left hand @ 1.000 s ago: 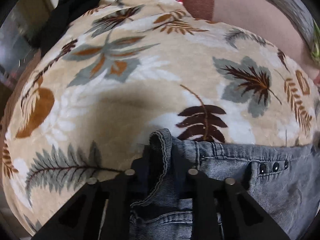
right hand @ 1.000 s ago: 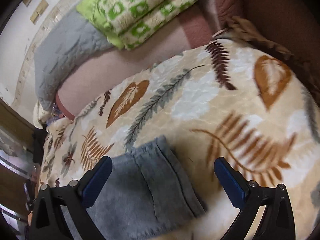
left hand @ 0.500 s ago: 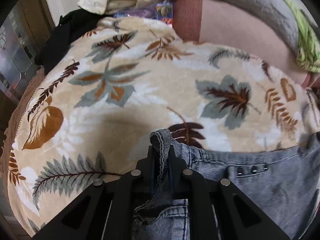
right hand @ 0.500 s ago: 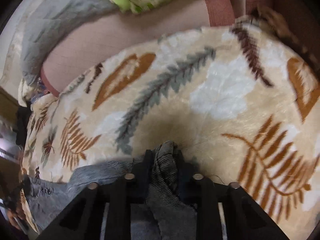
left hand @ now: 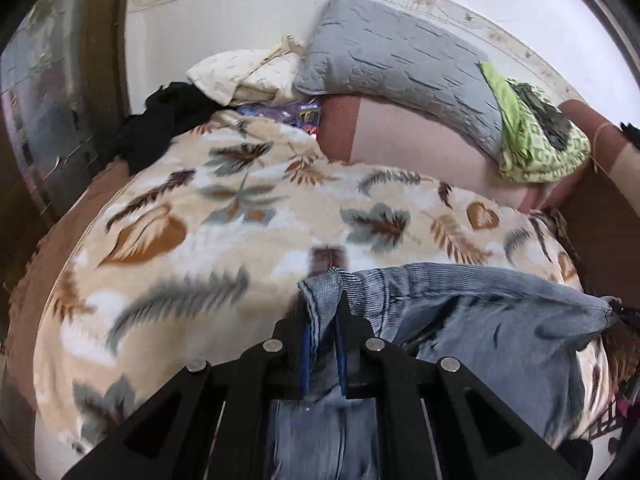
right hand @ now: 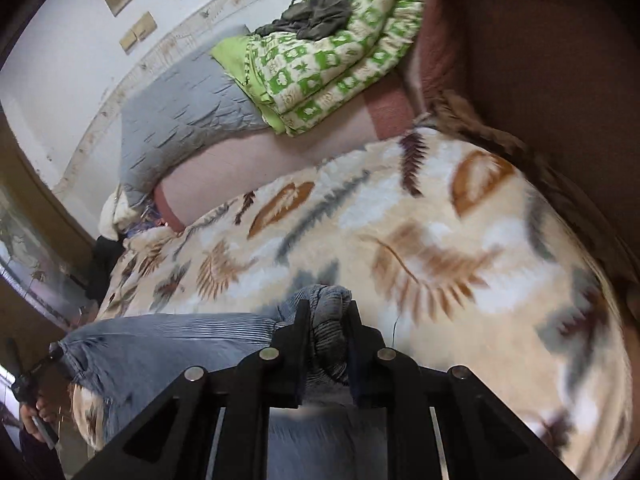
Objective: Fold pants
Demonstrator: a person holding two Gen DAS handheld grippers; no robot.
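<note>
The pants hang above the leaf-pattern blanket, which lies on the bed. One edge of them sits between the fingers of the left gripper; the other edge sits between the fingers of the right gripper, and the cloth stretches between the two. Behind the blanket, a quilted pillow leans at the wall. A folded checked quilt lies just right of this pillow, touching it.

open leaf-print blanket ahead; grey pillow and green quilt behind
</note>
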